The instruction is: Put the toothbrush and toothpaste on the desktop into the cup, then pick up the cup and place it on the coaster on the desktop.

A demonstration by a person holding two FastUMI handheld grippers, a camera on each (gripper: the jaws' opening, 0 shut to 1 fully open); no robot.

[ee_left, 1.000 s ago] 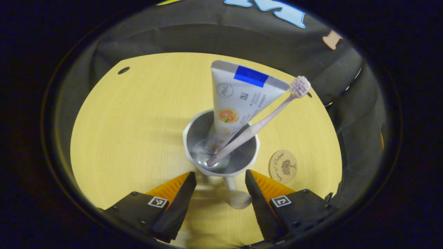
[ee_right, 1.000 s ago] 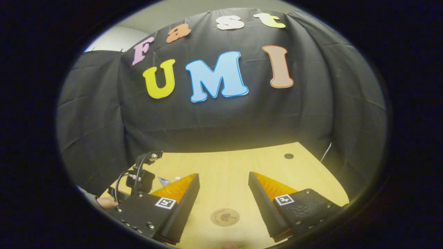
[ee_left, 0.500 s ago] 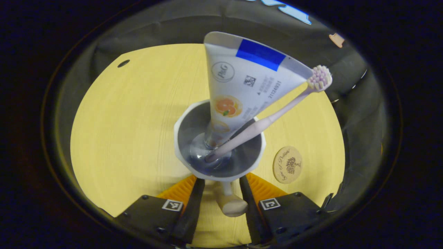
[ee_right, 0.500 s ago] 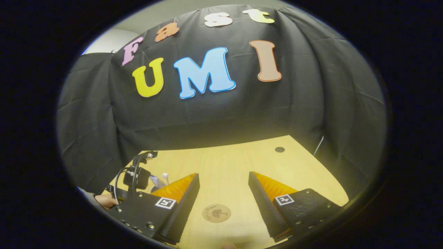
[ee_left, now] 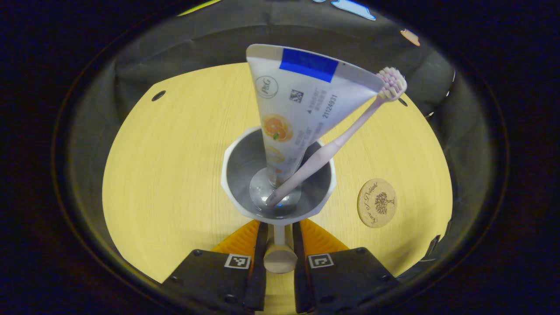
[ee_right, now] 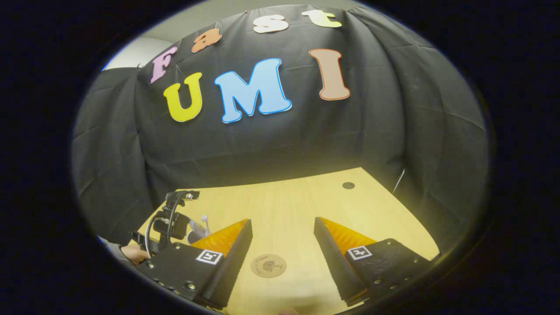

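Jaws of my left gripper (ee_left: 278, 238) clamp the cup (ee_left: 278, 177) handle; toothpaste (ee_left: 299, 105) and toothbrush (ee_left: 337, 142) stand inside; coaster (ee_left: 376, 202) lies right of it; my right gripper (ee_right: 282, 236) gapes apart.

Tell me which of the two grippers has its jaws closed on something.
The left gripper: its jaws pinch the cup's handle from both sides. The right gripper has its jaws spread wide, holding nothing, above the coaster.

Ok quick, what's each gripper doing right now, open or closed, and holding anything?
Left gripper: closed on the cup's handle.
Right gripper: open, holding nothing, above the coaster.
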